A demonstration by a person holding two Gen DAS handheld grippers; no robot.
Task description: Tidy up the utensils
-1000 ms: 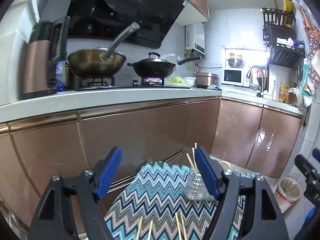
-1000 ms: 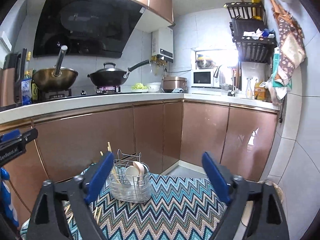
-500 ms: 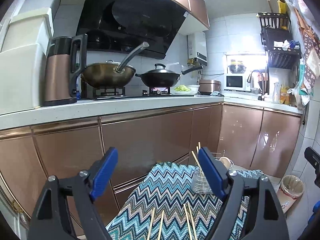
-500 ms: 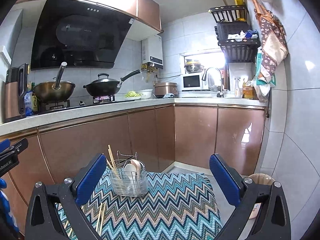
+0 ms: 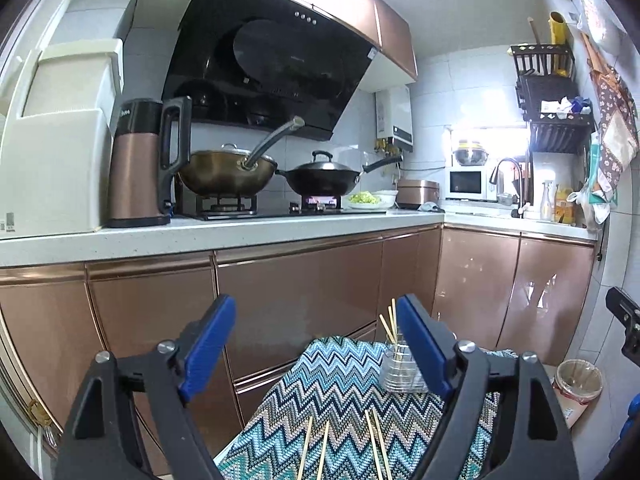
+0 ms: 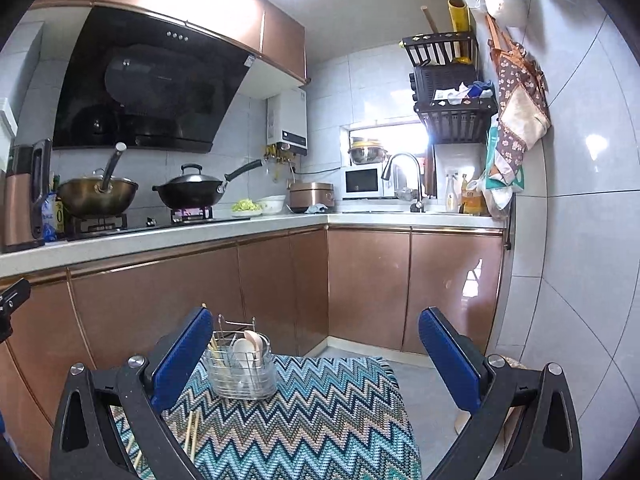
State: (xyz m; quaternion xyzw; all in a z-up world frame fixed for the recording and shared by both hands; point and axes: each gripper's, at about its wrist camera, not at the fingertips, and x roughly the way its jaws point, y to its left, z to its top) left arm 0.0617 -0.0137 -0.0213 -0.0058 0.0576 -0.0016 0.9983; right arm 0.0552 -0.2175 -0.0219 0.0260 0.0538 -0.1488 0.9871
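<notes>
A wire utensil holder [image 6: 240,374] with chopsticks and pale spoons upright in it stands on the far left part of a zigzag-patterned cloth [image 6: 320,420]. In the left wrist view the same holder [image 5: 400,368] shows partly behind the right finger. Several loose wooden chopsticks [image 5: 344,446] lie on the cloth [image 5: 320,392] near me; they also appear as chopsticks [image 6: 192,432] by the left finger of the right gripper. My left gripper [image 5: 316,346] stands open with nothing between its blue pads. My right gripper [image 6: 316,356] is wide open and holds nothing.
Copper-fronted cabinets [image 5: 288,292] run close behind the clothed table. The counter [image 5: 240,232] carries a kettle [image 5: 140,168], two woks on a stove and a microwave. A small bin [image 5: 578,380] stands on the floor at right. Tiled wall [image 6: 580,240] bounds the right side.
Both grippers have drawn back and risen from the holder, so more cloth and loose chopsticks show. The right gripper's jaws have spread a little wider.
</notes>
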